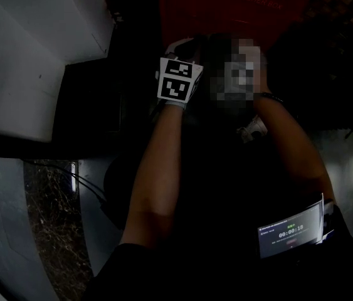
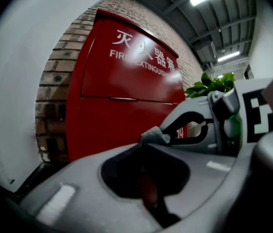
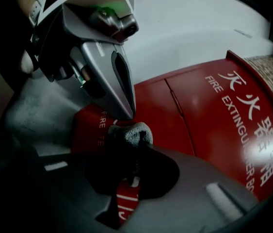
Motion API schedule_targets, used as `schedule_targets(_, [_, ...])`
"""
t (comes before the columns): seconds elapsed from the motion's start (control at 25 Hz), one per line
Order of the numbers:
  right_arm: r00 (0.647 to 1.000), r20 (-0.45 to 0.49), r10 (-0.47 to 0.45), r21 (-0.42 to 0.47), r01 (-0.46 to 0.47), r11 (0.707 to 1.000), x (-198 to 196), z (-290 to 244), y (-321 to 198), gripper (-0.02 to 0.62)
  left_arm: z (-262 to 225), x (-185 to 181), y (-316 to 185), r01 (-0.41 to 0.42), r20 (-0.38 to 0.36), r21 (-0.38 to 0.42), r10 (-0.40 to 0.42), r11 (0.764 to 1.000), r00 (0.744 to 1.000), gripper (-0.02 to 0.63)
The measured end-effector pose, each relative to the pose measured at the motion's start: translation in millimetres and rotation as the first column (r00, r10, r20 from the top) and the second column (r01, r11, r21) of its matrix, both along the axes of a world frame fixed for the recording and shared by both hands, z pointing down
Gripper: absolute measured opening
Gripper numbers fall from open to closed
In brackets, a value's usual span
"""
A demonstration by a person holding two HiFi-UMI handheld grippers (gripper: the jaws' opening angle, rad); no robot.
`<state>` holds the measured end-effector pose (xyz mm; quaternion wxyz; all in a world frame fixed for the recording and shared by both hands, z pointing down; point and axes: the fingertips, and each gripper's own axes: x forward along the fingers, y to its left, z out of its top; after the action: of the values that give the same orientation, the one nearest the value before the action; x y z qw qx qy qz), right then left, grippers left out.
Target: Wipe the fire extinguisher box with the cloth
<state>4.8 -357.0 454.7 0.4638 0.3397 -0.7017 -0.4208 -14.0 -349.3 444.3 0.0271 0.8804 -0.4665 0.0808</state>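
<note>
left gripper (image 2: 148, 142) jaws drawn together, a small tuft of grey cloth (image 2: 154, 135) nipped at their tip; right gripper (image 3: 137, 143) likewise closed, the same cloth bunched between its tips, so the two gripper noses meet at that tuft. red fire extinguisher box (image 2: 121, 91) stands just beyond the tips at the far side, white lettering on its upper door, backed by a brick wall (image 2: 54, 96); cannot tell whether cloth touches it. green plant (image 2: 209, 84) right of the box, head view very dark.
</note>
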Motion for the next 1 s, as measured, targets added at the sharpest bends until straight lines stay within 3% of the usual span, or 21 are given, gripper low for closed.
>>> schedule_targets(0.48, [0.994,-0.024,0.103,0.008,-0.103,0.995,87.3,2.1,-1.6,0.035,1.2,57.7,8.4,-0.110,-0.031,-0.011,0.110,0.994,0.993,0.003])
schedule_targets(1.0, [0.972,-0.064,0.228,0.021,-0.227,0.974,162.9,4.6,-4.9,0.035,14.3,52.6,12.9,-0.112,0.002,-0.045,0.113,0.993,0.994,0.003])
